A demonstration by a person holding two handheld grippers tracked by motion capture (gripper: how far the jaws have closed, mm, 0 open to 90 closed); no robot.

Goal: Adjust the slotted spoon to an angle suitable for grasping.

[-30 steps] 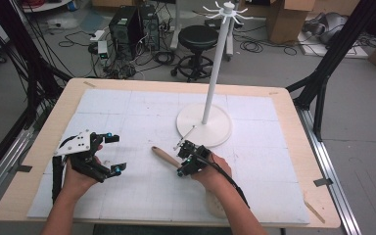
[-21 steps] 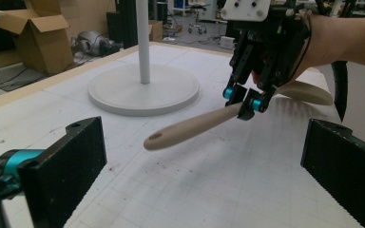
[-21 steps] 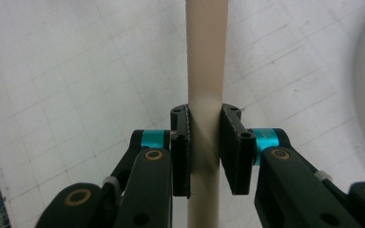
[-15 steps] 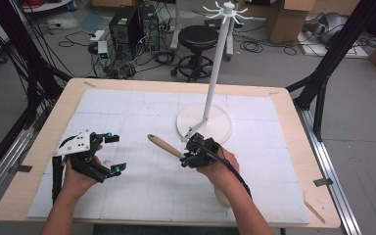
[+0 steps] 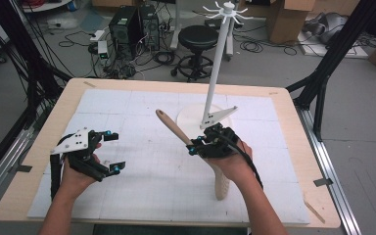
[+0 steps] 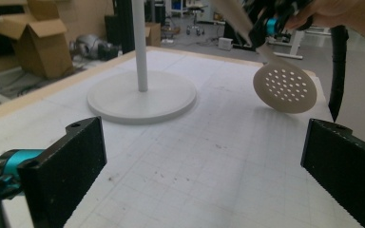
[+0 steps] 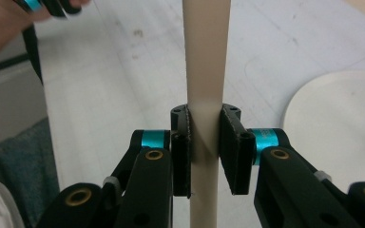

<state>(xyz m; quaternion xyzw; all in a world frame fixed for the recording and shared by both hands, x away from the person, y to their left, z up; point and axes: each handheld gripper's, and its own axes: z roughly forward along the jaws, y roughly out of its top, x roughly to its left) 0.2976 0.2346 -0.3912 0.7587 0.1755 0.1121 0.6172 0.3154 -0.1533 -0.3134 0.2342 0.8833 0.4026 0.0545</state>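
A beige skimmer has a wooden handle (image 5: 169,125) and a round perforated head (image 6: 285,88). My right gripper (image 5: 196,144) is shut on its shaft, held above the white mat in front of the stand. In the right gripper view the pale shaft (image 7: 205,57) runs straight up between the pads of that gripper (image 7: 205,147), which press on it from both sides. The head (image 5: 221,183) hangs low under the person's right wrist. My left gripper (image 5: 113,152) stays open over the mat's left side, its jaws (image 6: 204,166) wide apart with nothing between them.
A white stand with a tall pole (image 5: 218,63) and a round base (image 5: 191,117) sits at the mat's back middle, hooks at its top. The base (image 6: 142,97) lies ahead of the left gripper. The wooden table edge (image 5: 293,112) frames the mat; a stool and cables lie behind.
The right gripper has risen with the skimmer, lifting it off the mat so that the handle now points up and to the left. The left gripper has stayed in place.
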